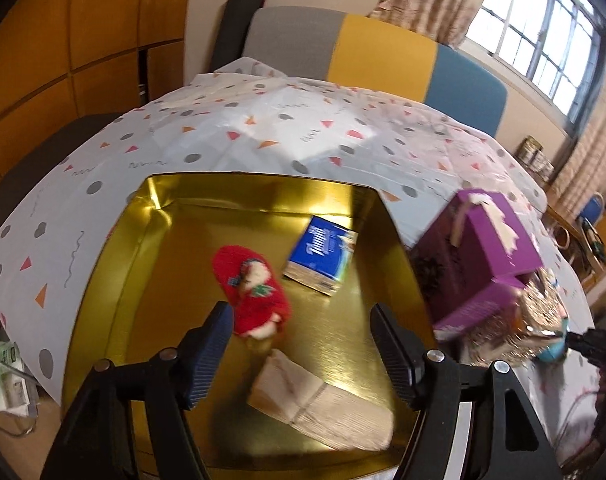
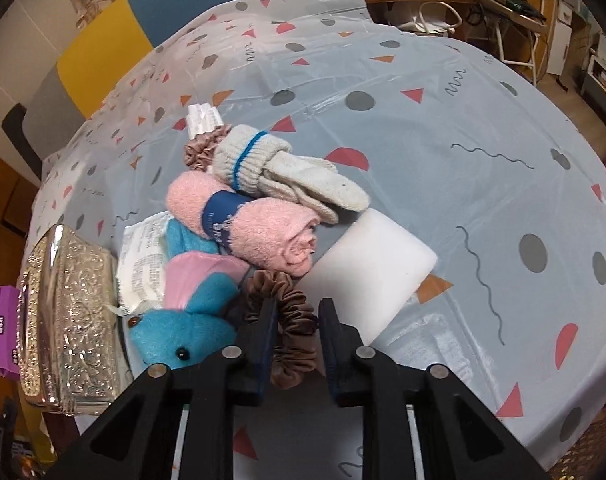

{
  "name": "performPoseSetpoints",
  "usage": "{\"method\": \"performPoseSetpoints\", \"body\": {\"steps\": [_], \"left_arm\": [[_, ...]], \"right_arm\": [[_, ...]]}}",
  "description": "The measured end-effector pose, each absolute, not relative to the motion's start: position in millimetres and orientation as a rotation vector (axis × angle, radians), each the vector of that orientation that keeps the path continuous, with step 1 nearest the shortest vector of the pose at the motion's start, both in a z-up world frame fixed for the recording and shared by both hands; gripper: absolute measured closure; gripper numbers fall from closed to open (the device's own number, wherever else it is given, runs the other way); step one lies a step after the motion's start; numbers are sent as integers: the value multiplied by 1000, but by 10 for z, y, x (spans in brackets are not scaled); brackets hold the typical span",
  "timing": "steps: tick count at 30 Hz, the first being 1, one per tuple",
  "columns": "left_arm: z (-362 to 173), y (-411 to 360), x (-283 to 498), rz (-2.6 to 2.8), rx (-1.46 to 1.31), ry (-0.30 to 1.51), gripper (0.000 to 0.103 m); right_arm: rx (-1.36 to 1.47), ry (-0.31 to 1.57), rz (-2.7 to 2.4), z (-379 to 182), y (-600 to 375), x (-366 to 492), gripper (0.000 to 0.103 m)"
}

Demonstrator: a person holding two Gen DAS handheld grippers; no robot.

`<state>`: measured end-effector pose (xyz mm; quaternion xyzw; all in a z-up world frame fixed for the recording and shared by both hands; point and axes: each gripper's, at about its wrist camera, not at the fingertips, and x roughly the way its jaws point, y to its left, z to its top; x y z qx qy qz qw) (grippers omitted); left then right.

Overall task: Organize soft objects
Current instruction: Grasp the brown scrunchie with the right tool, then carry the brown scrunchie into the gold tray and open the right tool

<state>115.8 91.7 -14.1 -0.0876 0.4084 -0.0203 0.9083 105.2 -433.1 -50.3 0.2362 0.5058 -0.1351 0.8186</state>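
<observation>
**Soft things part sorted, brown scrunchie between right tool's pads**

Spread over the desk [image 2: 483,128]: a pale plastic cloth with grey dots and pink and orange triangles. Sitting on it at the left side, a shallow square gold metal tin [image 1: 115,280]. Inside the tin: a beige ribbed folded cloth [image 1: 323,404], a red knitted Christmas sock [image 1: 251,292] and a blue tissue packet [image 1: 321,260]. Poised above the tin, left tool [image 1: 301,344], standing wide, gripping nothing. Just right of the tin, a purple cardboard box [image 1: 483,248] and an embossed silver tissue case [image 2: 67,328]. Heaped beside the case: a white foam block [image 2: 367,272], a rolled pink towel with blue band [image 2: 239,220], a blue and pink plush toy [image 2: 183,332], white knitted gloves with blue stripe [image 2: 279,168]. Right tool [image 2: 295,340] narrowed around a brown satin scrunchie [image 2: 291,320]; firm pinch or not, cannot tell.
</observation>
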Motion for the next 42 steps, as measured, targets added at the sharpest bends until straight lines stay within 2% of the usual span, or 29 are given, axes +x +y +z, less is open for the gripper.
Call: {"method": "performPoseSetpoints", "body": {"steps": [3, 5, 11, 12, 14, 15, 25, 29, 34, 42], "left_arm": [[-135, 808, 1125, -66, -163, 846, 32], [-143, 759, 1114, -81, -157, 852, 31], [-161, 693, 1069, -100, -143, 857, 31], [-154, 689, 1055, -101, -138, 852, 31], [-134, 683, 1026, -102, -128, 840, 31], [-120, 674, 1004, -104, -120, 833, 31], [-125, 631, 867, -142, -80, 823, 31], [-130, 605, 831, -161, -72, 817, 31], [-143, 631, 789, -166, -79, 817, 31], [-155, 865, 749, -125, -116, 812, 31]], "right_arm": [[539, 1081, -277, -518, -4364, 1061, 82], [543, 1102, -281, -550, -4370, 1075, 77], [489, 1118, -286, -575, -4315, 1102, 75], [474, 1121, -289, -575, -4300, 1104, 77], [419, 1130, -316, -573, -4263, 1110, 90], [416, 1127, -320, -567, -4265, 1105, 92], [552, 929, -305, -260, -4399, 841, 93], [575, 878, -280, -50, -4328, 864, 93], [503, 818, -182, 468, -3962, 1162, 93], [393, 769, 123, 1113, -2716, 1763, 93]]}}
